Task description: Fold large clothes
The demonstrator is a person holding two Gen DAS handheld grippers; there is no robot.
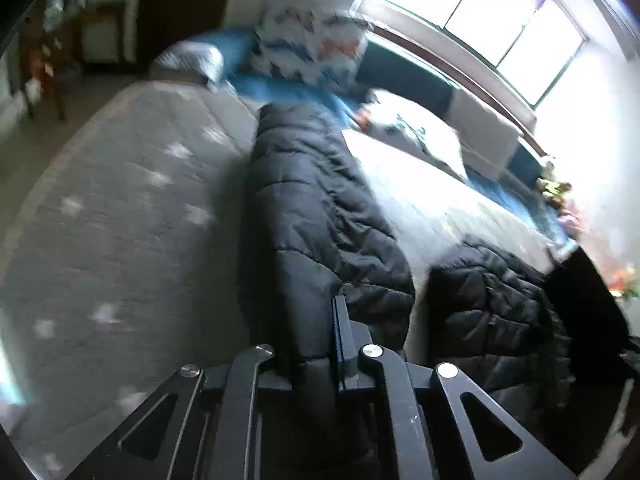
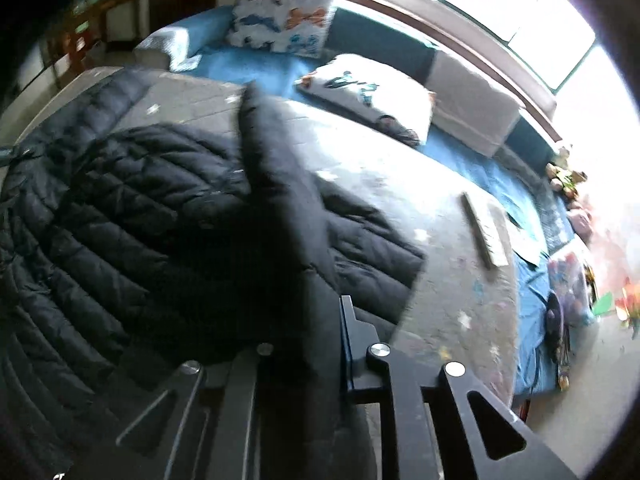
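Note:
A black quilted puffer jacket (image 1: 316,216) lies on a grey bed cover (image 1: 132,208) with pale star marks. In the left wrist view one long padded part of it runs up from my left gripper (image 1: 316,360), whose jaws are shut on the jacket's near end. Another part of the jacket (image 1: 492,304) lies to the right. In the right wrist view the jacket's body (image 2: 120,216) spreads over the left of the bed, and a fold (image 2: 280,184) rises from my right gripper (image 2: 316,360), which is shut on the jacket's fabric.
Butterfly-print pillows (image 2: 280,16) and a white pillow (image 2: 384,96) lie on a blue sheet (image 2: 256,68) below a bright window (image 1: 480,12). A flat strip (image 2: 484,232) rests on the grey cover (image 2: 440,220). Toys (image 2: 568,184) line the right edge. A dark object (image 1: 584,296) stands at right.

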